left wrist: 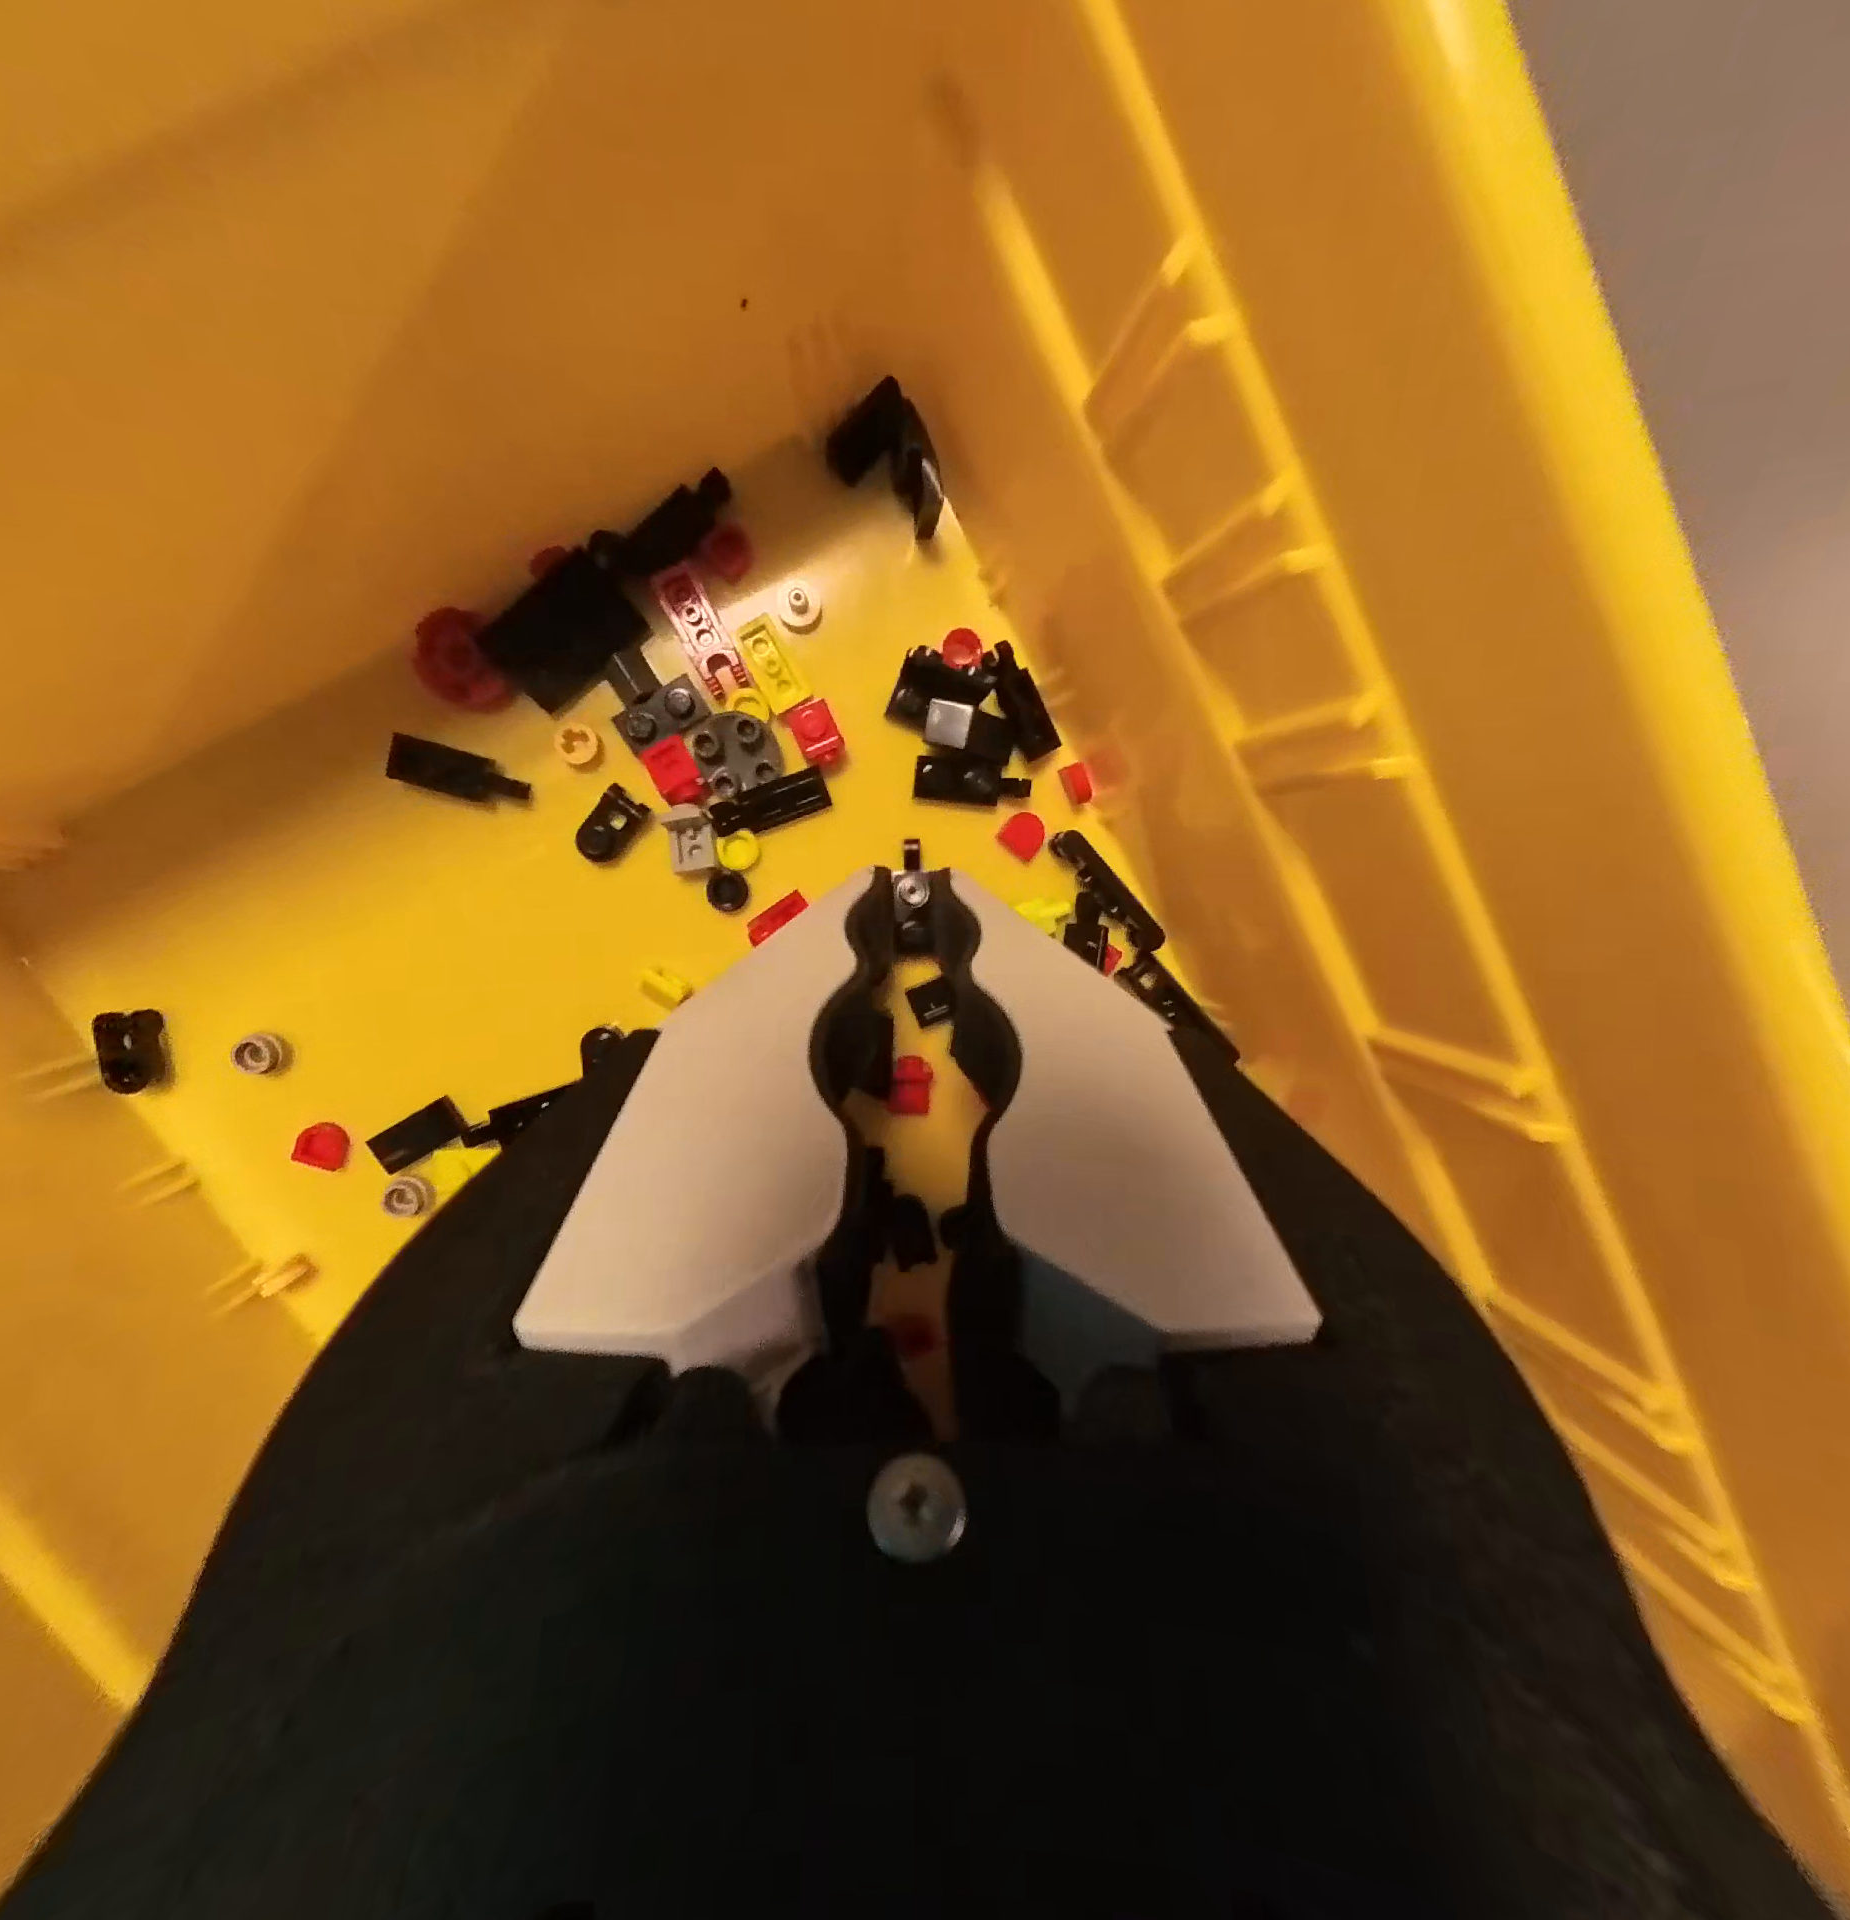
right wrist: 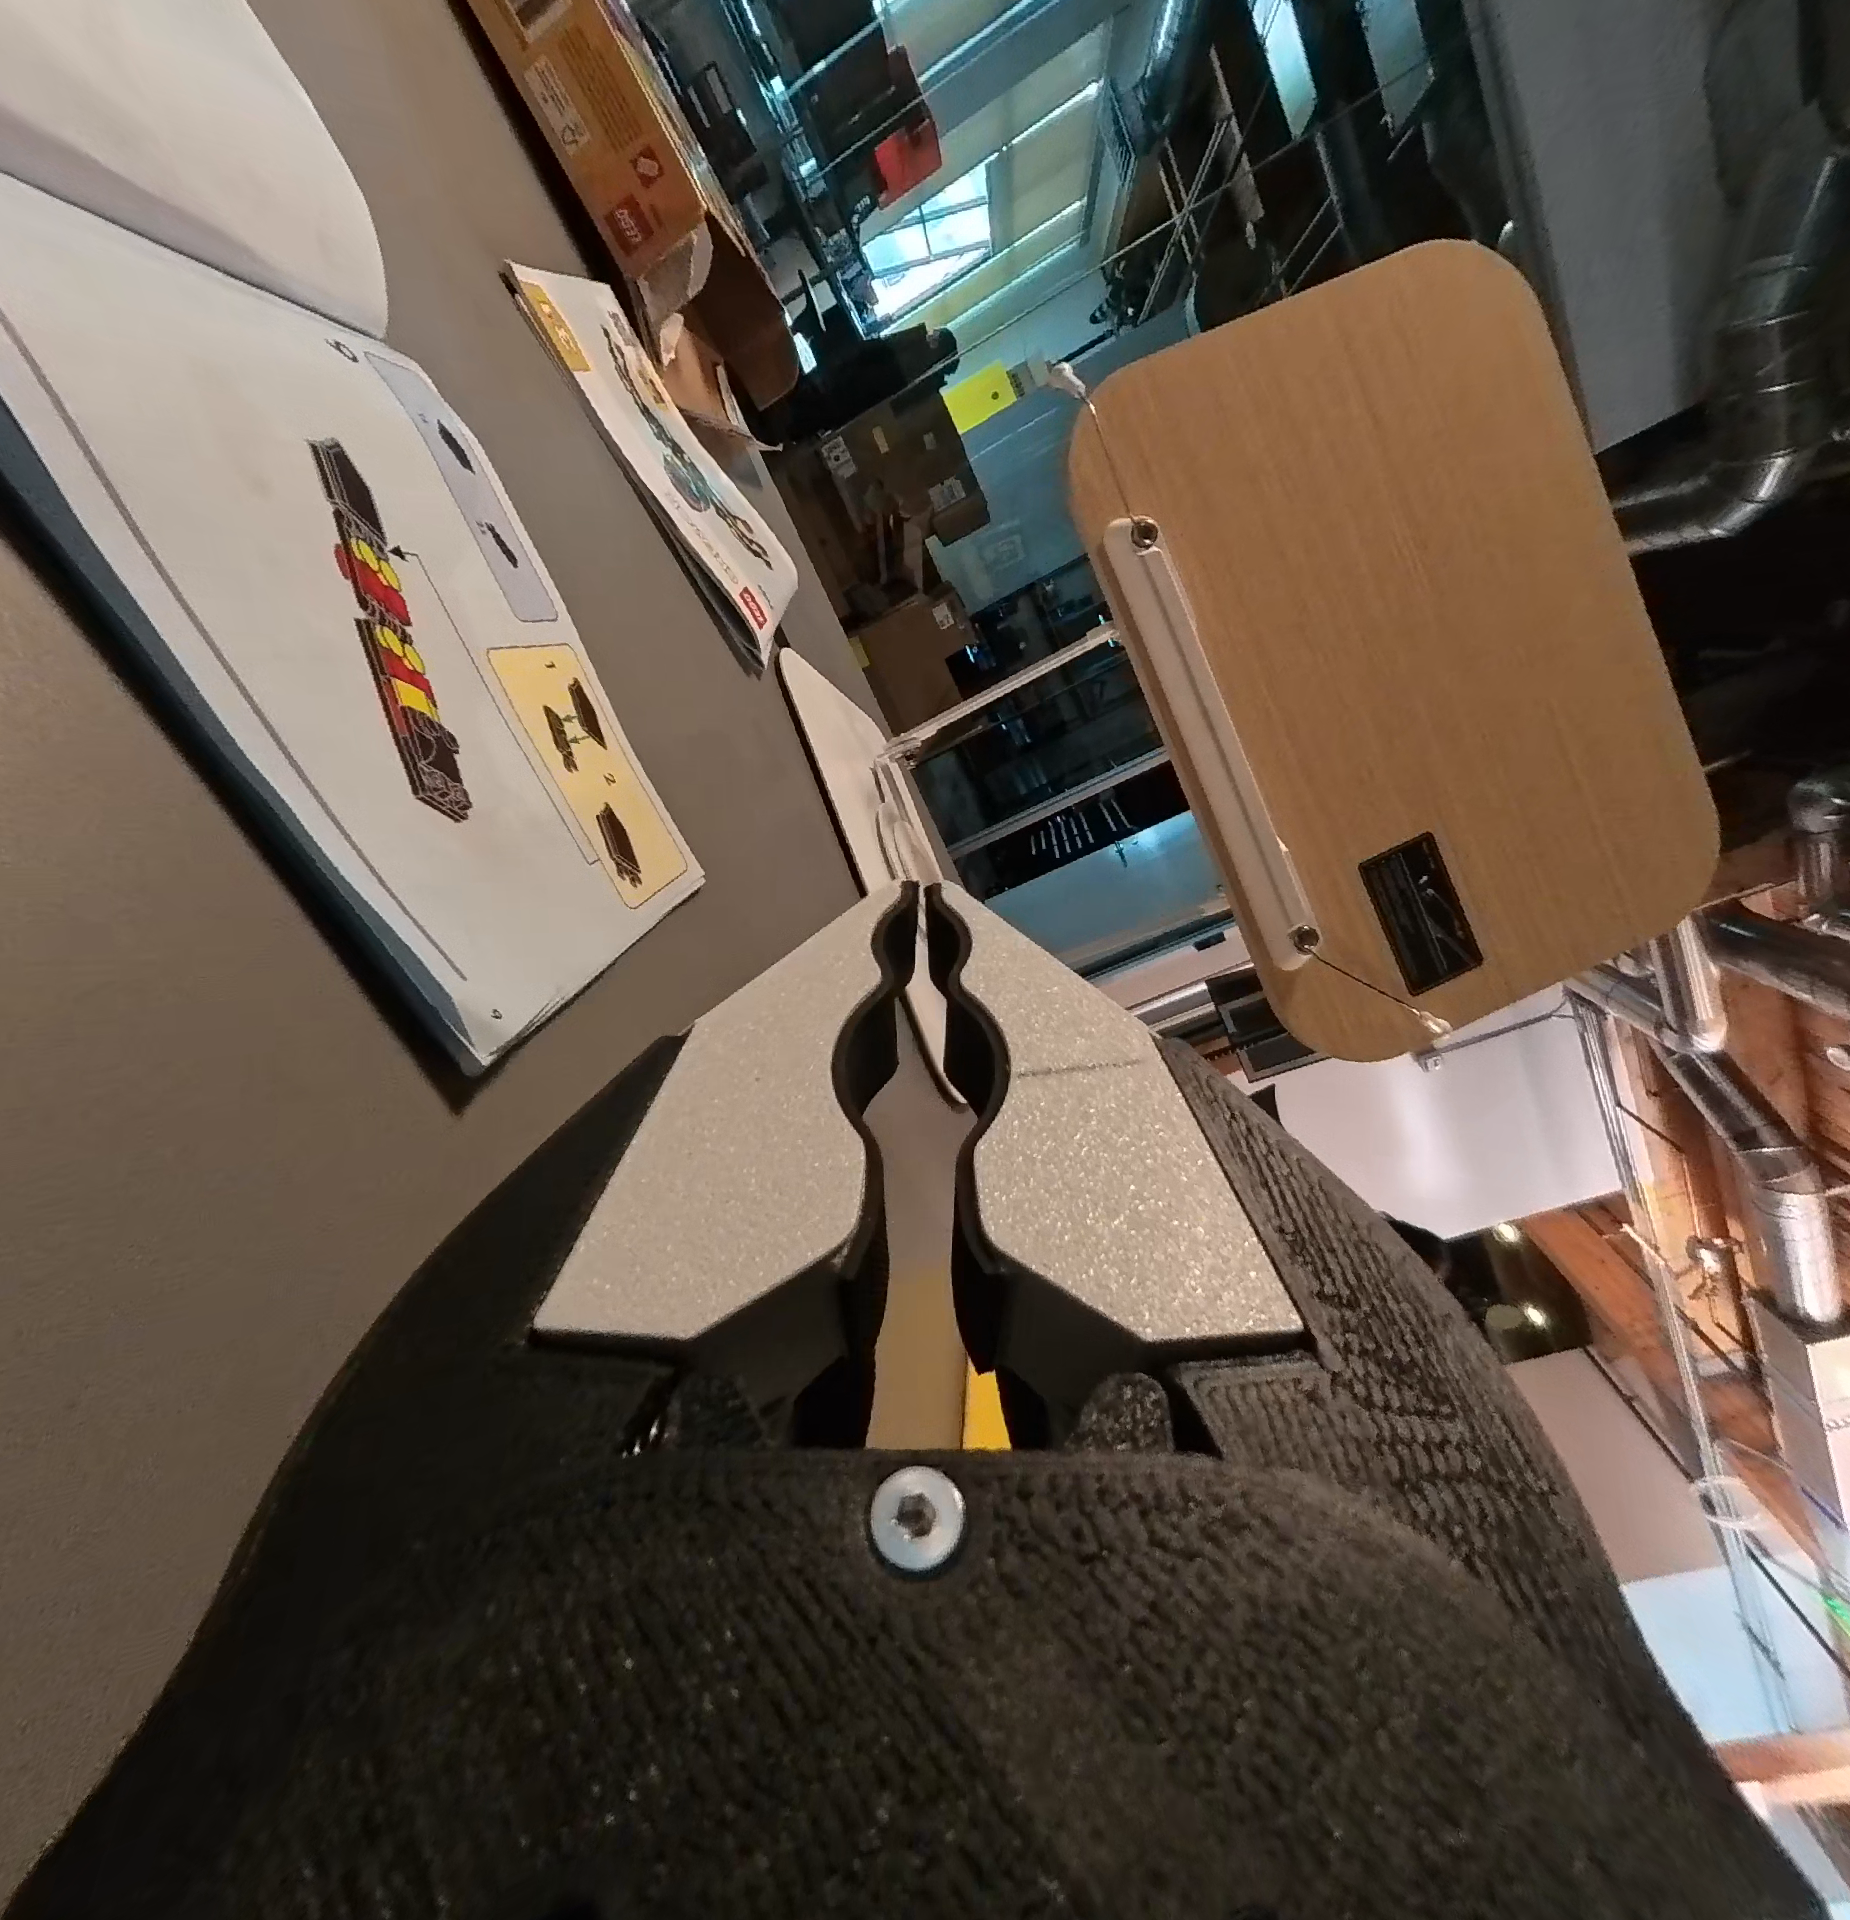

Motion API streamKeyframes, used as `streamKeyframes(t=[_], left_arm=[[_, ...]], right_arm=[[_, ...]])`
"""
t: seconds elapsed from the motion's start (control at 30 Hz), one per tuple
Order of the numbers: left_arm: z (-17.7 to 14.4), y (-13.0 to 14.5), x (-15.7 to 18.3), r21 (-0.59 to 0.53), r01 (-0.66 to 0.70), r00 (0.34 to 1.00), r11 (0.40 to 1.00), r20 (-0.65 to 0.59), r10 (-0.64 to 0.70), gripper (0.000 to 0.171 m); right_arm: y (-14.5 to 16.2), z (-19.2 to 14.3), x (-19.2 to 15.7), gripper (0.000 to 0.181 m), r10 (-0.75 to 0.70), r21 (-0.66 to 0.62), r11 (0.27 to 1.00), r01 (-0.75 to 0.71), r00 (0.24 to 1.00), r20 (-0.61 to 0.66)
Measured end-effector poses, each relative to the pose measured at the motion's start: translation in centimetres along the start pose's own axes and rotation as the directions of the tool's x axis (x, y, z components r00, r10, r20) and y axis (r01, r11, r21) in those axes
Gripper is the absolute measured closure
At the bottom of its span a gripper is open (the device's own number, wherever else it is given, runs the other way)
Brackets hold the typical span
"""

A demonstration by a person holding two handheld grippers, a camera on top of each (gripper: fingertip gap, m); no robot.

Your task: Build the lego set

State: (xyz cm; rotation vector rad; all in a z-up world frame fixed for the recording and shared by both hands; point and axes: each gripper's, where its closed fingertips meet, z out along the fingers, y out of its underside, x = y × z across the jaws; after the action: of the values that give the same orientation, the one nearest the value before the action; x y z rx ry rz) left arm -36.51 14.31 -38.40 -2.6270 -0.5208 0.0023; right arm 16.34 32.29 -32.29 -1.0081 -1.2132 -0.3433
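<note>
In the left wrist view my left gripper (left wrist: pixel 912 881) reaches down into a yellow bin (left wrist: pixel 1264 520) of loose Lego pieces. Its jaws are shut on a small piece (left wrist: pixel 912 854), black at the tip with a grey round part between the pads. A pile of black, red, grey and yellow pieces (left wrist: pixel 692 727) lies just beyond it on the bin floor. In the right wrist view my right gripper (right wrist: pixel 921 896) is shut and empty, held tilted above a grey table (right wrist: pixel 173 935). An open instruction booklet (right wrist: pixel 381 644) lies on the table to its left.
More pieces lie along the bin's right wall (left wrist: pixel 1118 914) and at the left (left wrist: pixel 318 1143). A second booklet (right wrist: pixel 692 478) and a cardboard box (right wrist: pixel 609 125) lie farther back on the table. A wooden panel (right wrist: pixel 1399 623) hangs to the right. The wooden panel (right wrist: pixel 1399 623) is about 30 cm from my right fingertips.
</note>
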Motion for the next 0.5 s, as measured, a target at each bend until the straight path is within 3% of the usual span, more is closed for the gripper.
streamKeyframes(t=[0.1, 0.2, 0.3, 0.37, 0.5], left_arm=[[-0.8, -0.4, 0.0, 0.019, -0.019, 1.0, 1.0, 0.017, 0.018, 0.165], [-6.4, -3.1, 2.3, 0.209, -0.081, 0.997, 0.975, 0.016, 0.079, 0.165], [-14.2, -4.9, 10.5, 0.471, -0.21, 0.95, 0.857, -0.109, 0.293, 0.165], [-16.9, -3.4, 17.2, 0.544, -0.3, 0.849, 0.784, -0.222, 0.479, 0.165], [-15.7, 1.2, 26.8, 0.521, -0.51, 0.655, 0.684, -0.28, 0.702, 0.165]], right_arm=[[-0.1, 0.0, -0.1, 0.181, -0.003, 0.002, 1.0, 0.003, 1.0, 0.002], [-0.1, 0.0, -0.1, 0.181, -0.007, 0.004, 1.0, 0.007, 1.0, 0.002], [-0.2, 0.0, -0.1, 0.181, -0.01, 0.005, 1.0, 0.01, 1.0, 0.003], [-0.2, 0.0, -0.1, 0.181, -0.01, 0.006, 1.0, 0.01, 1.0, 0.003], [-0.2, 0.0, -0.1, 0.181, -0.007, 0.008, 1.0, 0.007, 1.0, 0.002]])
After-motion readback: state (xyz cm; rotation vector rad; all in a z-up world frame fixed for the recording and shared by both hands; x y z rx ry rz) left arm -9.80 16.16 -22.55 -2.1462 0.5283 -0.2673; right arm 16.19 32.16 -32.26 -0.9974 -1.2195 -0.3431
